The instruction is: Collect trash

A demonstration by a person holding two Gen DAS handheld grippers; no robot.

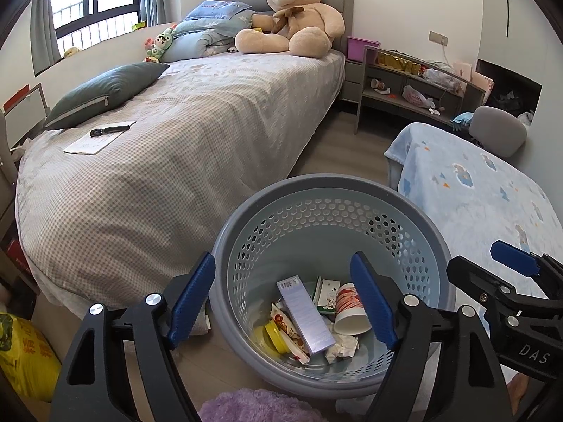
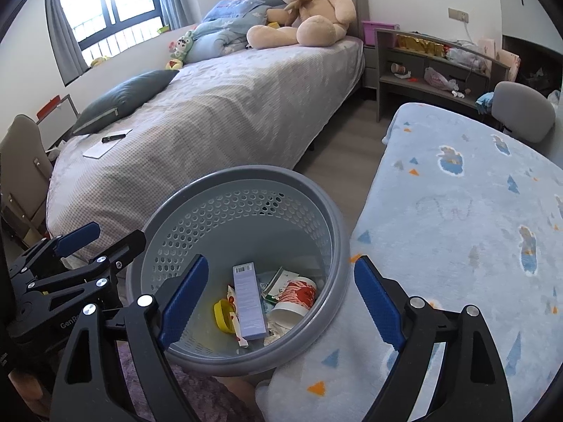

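A grey perforated basket (image 1: pixel 334 184) (image 2: pixel 246 172) stands on the floor between the bed and a blue blanket. Inside lie a lavender box (image 1: pixel 304 316) (image 2: pixel 248 302), a red-and-white paper cup (image 1: pixel 350 309) (image 2: pixel 293 299), a yellow lid (image 1: pixel 274 336), wrappers and crumpled tissue (image 1: pixel 341 346). My left gripper (image 1: pixel 281 299) hangs open over the basket's left rim, nothing between its blue pads. My right gripper (image 2: pixel 281 299) is open above the basket's right rim, also empty. Each gripper shows in the other's view: the right gripper (image 1: pixel 473 256) and the left gripper (image 2: pixel 119 231).
The bed (image 1: pixel 176 161) holds a notebook with a pen (image 1: pixel 109 130), a grey cushion (image 1: pixel 105 93) and a teddy bear (image 1: pixel 299 14). The blue blanket (image 2: pixel 457 211) lies right of the basket. A cluttered grey shelf (image 1: pixel 415 81) holds a paper cup (image 1: pixel 378 84). A yellow bag (image 1: pixel 24 355) sits at far left.
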